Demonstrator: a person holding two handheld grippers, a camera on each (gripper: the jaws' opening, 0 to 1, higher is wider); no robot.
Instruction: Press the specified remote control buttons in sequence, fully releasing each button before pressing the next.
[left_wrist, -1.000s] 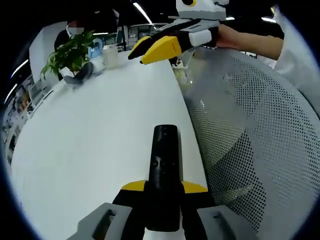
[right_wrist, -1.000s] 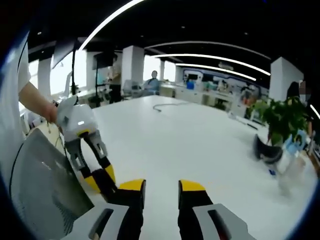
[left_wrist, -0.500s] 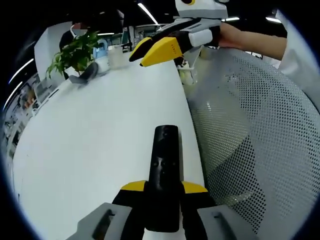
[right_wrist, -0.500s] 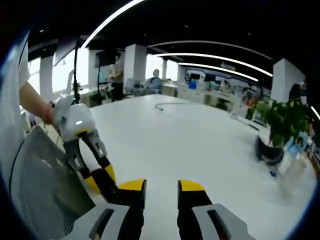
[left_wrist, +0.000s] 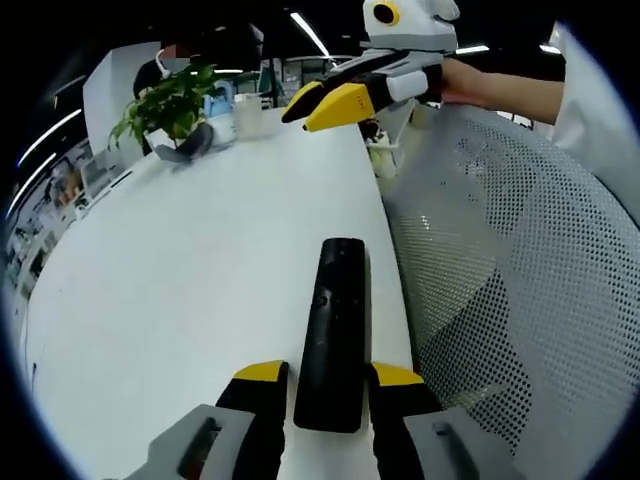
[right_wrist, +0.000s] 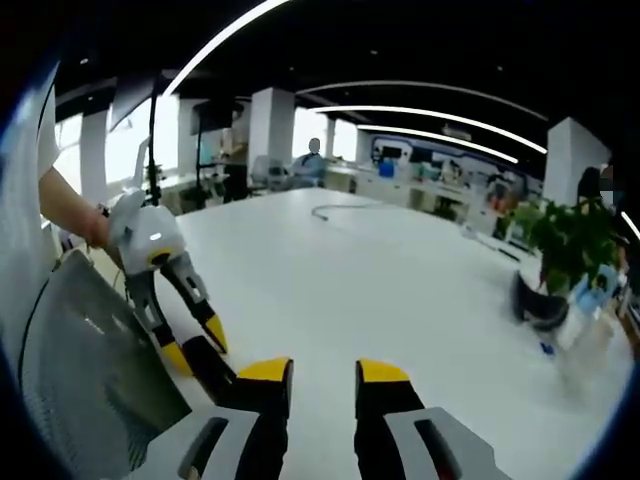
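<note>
A black remote control (left_wrist: 331, 325) lies lengthwise on the white table (left_wrist: 180, 280), close to its right edge. My left gripper (left_wrist: 328, 374) is open: its yellow-tipped jaws stand on either side of the remote's near end with small gaps. In the right gripper view the left gripper (right_wrist: 195, 345) hangs spread over the dark remote (right_wrist: 212, 372) by the table edge. My right gripper (right_wrist: 324, 372) is open, nothing between its jaws, low over the table (right_wrist: 380, 280). In the left gripper view the right gripper (left_wrist: 318, 105) hovers above the table's far end, held by a hand (left_wrist: 470, 80).
A grey mesh chair back (left_wrist: 500, 250) presses against the table's edge beside the remote, also seen as the mesh chair back (right_wrist: 80, 370). A potted plant (left_wrist: 165, 105), a dark curved object (left_wrist: 190, 145) and a white cup (left_wrist: 248, 115) stand at the far end. A cable (right_wrist: 335, 210) lies farther off.
My left jaws have opened off the remote and drawn back along it, so more of the remote shows ahead of them. The right gripper has stayed nearly still.
</note>
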